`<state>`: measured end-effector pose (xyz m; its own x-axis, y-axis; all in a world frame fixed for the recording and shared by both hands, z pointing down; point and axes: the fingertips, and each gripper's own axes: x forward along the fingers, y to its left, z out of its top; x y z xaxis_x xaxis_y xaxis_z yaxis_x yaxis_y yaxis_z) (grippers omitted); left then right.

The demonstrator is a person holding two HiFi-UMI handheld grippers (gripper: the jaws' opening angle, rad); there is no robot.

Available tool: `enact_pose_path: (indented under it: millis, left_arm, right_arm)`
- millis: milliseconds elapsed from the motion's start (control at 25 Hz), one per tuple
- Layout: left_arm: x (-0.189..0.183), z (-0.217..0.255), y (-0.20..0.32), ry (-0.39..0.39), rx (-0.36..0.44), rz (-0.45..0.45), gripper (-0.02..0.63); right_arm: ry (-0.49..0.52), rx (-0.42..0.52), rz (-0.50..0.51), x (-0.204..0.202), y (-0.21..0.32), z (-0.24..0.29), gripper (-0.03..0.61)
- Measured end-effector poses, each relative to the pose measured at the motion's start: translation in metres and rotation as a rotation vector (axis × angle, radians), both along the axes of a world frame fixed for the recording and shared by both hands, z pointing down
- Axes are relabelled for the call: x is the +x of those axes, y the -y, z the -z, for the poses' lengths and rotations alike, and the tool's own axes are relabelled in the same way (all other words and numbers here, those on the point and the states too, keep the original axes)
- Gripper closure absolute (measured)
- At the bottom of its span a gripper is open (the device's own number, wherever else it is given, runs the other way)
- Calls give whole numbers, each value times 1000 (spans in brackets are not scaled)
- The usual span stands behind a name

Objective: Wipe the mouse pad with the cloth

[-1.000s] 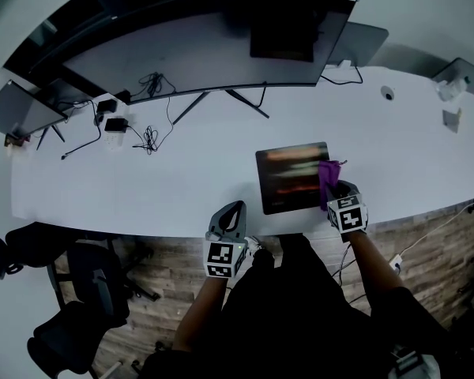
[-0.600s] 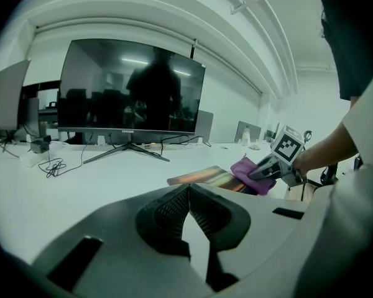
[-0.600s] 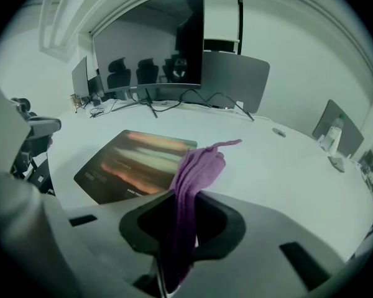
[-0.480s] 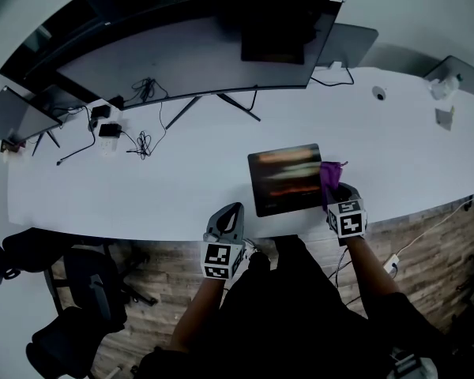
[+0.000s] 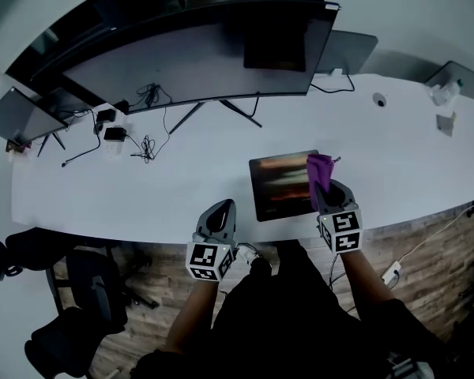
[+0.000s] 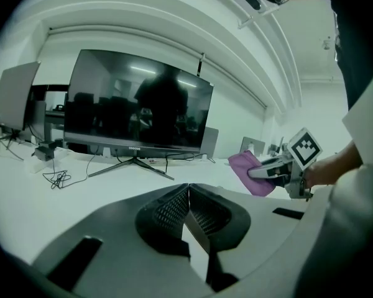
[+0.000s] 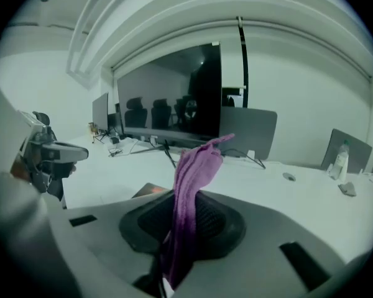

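Left tongs [image 5: 223,207] closed; right tongs [image 5: 322,188] clamped.

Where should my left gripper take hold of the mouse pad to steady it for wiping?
Probably its near-left corner, coming low with the left gripper from the front edge of the table. The mouse pad lies flat close to that edge, and the cloth in the right gripper is over its right side.

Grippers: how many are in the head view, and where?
2. The left gripper hovers shut at the desk's near edge; the right gripper grips the cloth by the mouse pad.
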<state>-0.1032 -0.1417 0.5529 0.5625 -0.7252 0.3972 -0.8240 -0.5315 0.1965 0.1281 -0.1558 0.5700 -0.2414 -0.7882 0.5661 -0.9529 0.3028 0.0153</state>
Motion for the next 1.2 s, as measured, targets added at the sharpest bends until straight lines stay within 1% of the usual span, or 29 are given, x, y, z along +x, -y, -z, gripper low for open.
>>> enact_pose_path:
  millis: [80, 240, 400, 520, 600, 720, 880, 1080, 1200]
  left_arm:
    - [-3, 11, 8, -32, 27, 17, 592]
    - [-8, 28, 18, -47, 72, 37, 592]
    - [-4, 41, 20, -58, 101, 24, 592]
    - [-3, 55, 21, -104, 114, 25, 592]
    - [-2, 65, 23, -121, 134, 24, 592]
    - [-1, 76, 24, -111, 165, 19, 592]
    - [-2, 82, 27, -102, 185, 15, 592]
    - [2, 89, 29, -101, 204, 4, 592]
    - [4, 92, 33, -101, 216, -1, 592]
  right_arm:
    - [-2, 78, 11, -6, 3, 22, 505]
    - [20, 201, 39, -21, 7, 60, 505]
    - [30, 293, 59, -32, 6, 91, 506]
    - [34, 351, 66, -40, 6, 109, 509]
    - [37, 367, 73, -44, 5, 116, 511]
    - [43, 380, 84, -51, 3, 123, 512]
    - [53, 422, 83, -59, 9, 133, 512]
    - [71, 443, 65, -62, 15, 141, 512]
    - [109, 440, 45, -60, 20, 142, 512]
